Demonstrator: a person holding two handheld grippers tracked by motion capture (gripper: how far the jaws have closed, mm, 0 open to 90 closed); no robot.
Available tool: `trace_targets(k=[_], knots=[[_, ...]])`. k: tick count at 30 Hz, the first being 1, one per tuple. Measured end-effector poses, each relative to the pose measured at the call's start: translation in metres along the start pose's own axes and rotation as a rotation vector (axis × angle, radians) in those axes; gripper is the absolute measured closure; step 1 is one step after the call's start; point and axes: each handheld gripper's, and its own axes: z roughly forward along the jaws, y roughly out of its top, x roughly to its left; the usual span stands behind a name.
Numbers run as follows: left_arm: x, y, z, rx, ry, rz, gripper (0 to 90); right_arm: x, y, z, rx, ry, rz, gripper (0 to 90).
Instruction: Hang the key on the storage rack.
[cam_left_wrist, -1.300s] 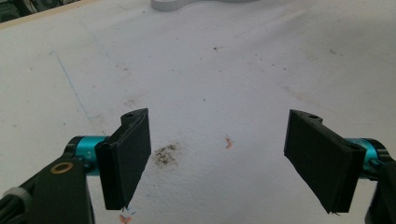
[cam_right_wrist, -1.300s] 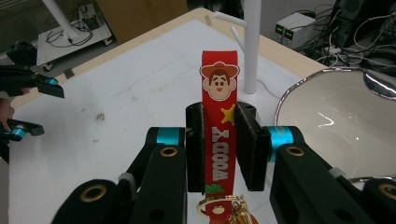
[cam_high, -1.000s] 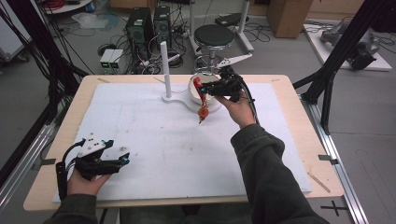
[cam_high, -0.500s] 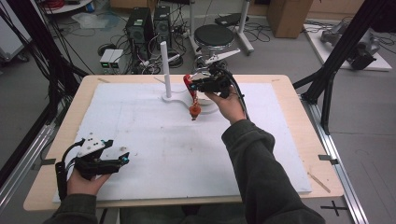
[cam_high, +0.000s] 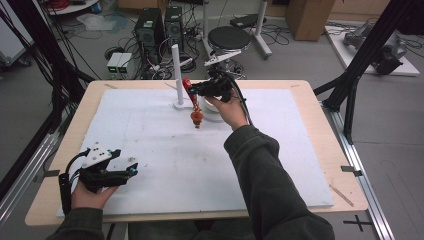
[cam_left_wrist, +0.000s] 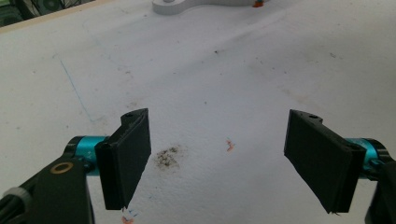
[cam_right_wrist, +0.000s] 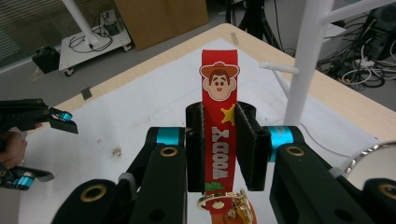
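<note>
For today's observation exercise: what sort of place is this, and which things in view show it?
Probably a research lab or workshop: desktop computer towers with tangled cables on the floor, a black camera-rig frame around the table, and a handheld gripper.

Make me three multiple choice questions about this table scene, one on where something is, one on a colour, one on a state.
1. Where is the white stand with the upright post?
A. At the table's far side
B. Beside the left tool
C. On the floor

2. What colour is the strap in the right tool?
A. Blue
B. Red
C. Green

3. How are the left tool's jaws?
A. Shut on the strap
B. Shut on nothing
C. Open, nothing between them

Answers: 1 A, the high view shows it near the far edge. 2 B, the right gripper view shows red. 3 C, the left gripper view shows the jaws wide apart over bare white board.
</note>
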Motion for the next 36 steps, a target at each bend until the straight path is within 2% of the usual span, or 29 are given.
trace_targets(k=[7, 10, 22, 24, 29, 36], knots=[[0.000, 0.000, 0.000, 0.004, -0.002, 0.003, 23.3, 0.002, 0.006, 0.017, 0.007, 0.013, 0.003, 75.6], [0.000, 0.000, 0.000, 0.003, -0.001, 0.000, 23.3, 0.003, 0.010, 0.024, 0.006, 0.004, -0.002, 75.6], [0.001, 0.001, 0.001, 0.003, -0.005, 0.005, 23.3, -0.004, 0.010, 0.065, 0.035, 0.017, 0.034, 75.5], [0.001, 0.000, 0.001, 0.005, -0.007, 0.001, 23.3, -0.007, 0.010, 0.070, 0.040, 0.007, 0.038, 75.5], [0.003, 0.000, 0.000, 0.003, -0.003, 0.001, 23.3, -0.017, 0.011, 0.072, 0.032, -0.007, 0.071, 75.5], [0.003, 0.000, 0.001, 0.004, -0.004, 0.001, 23.3, -0.020, 0.015, 0.073, 0.044, -0.028, 0.086, 75.5]])
